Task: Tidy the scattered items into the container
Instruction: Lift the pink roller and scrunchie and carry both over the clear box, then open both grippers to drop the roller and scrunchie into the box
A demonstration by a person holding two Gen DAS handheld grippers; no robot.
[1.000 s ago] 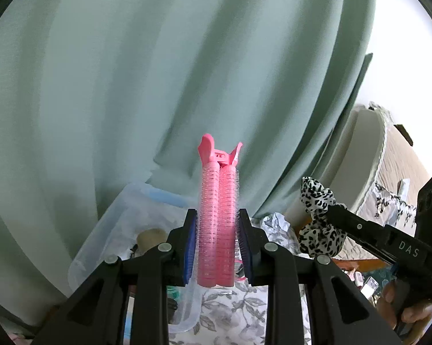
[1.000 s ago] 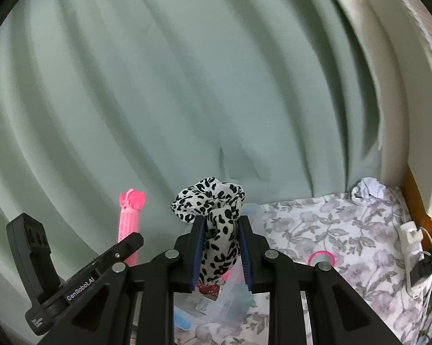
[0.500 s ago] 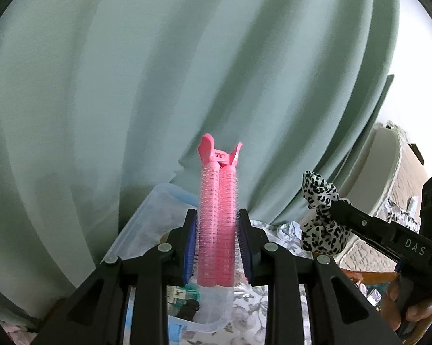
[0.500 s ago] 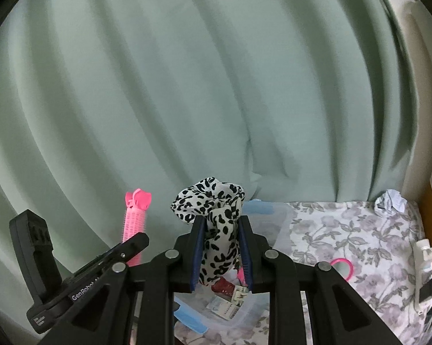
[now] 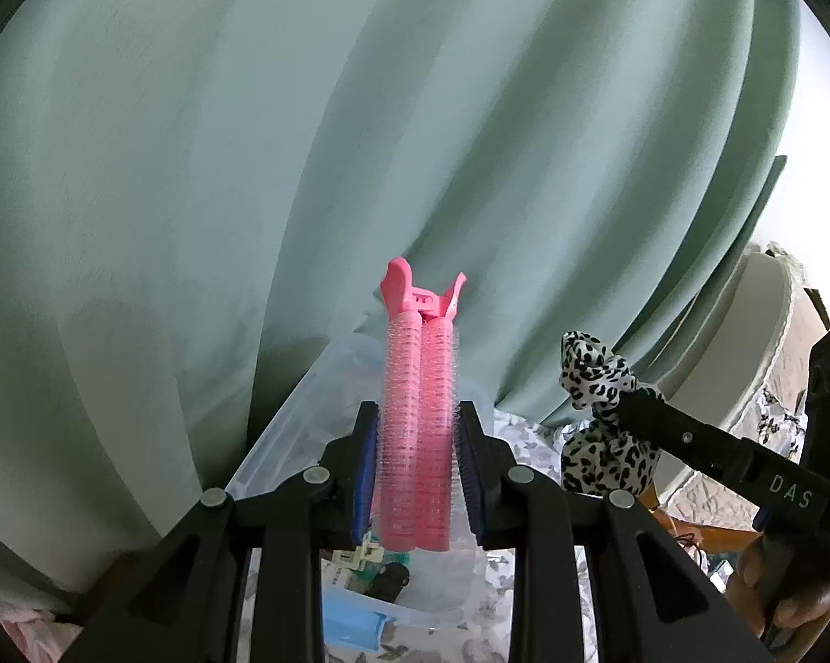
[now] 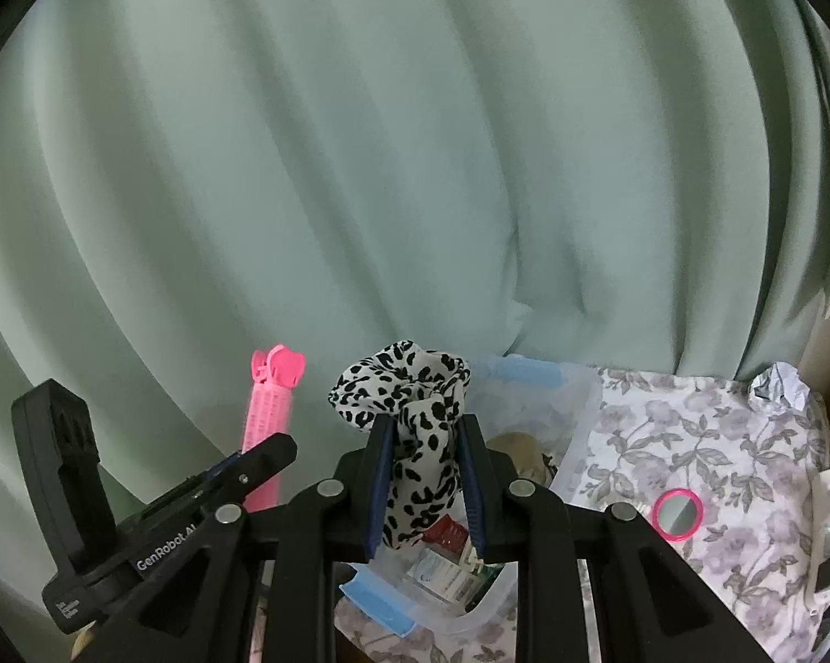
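I am holding the pink hair roller clip [image 5: 417, 442] in the left gripper [image 5: 417, 475], whose blue pads are clenching it from both sides near its lower half, so that it is standing upright with the hinge end on top. I think this low grip is keeping the long body steady and letting it drop straight when I release. The right gripper [image 6: 423, 480] is grasping the leopard-print scrunchie [image 6: 409, 420] in the same way: the soft fabric is squeezed between the pads and bulging out above them. Both grippers are hovering side by side over the clear plastic container [image 6: 575, 414], which is sitting on the floral cloth [image 6: 718, 458] in front of the green curtain [image 6: 415, 166] and is already holding some small packets and other items that I cannot identify well. A pink round mirror [image 6: 677, 514] is lying on the cloth to the right of the container, apart from it, and a crumpled paper ball [image 6: 779, 392] is resting further back. To my judgement, the next step is lowering both items into the container and opening the pads, and the mirror is still waiting to be collected.
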